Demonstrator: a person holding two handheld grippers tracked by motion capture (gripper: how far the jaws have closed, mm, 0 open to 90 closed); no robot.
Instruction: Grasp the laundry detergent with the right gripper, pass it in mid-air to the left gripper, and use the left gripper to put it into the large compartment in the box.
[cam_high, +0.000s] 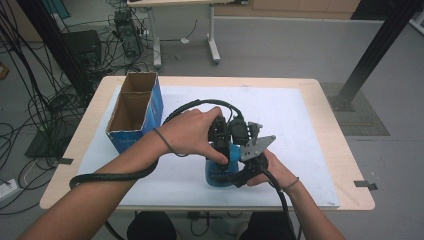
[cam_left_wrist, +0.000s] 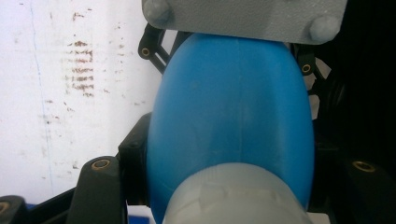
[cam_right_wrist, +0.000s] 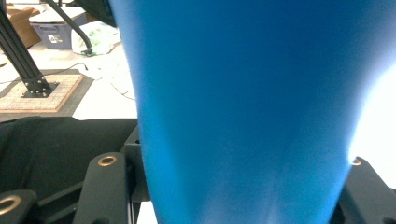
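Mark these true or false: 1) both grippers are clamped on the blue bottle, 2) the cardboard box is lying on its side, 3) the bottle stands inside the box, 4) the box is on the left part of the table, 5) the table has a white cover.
1) True. The left gripper and the right gripper both have their jaws closed on the blue bottle.
2) False. The cardboard box stands upright with its top open.
3) False. The bottle is out on the white sheet, to the right of the box and apart from it.
4) True. In the high view the box sits on the left part of the table.
5) True. The white sheet covers most of the tabletop.
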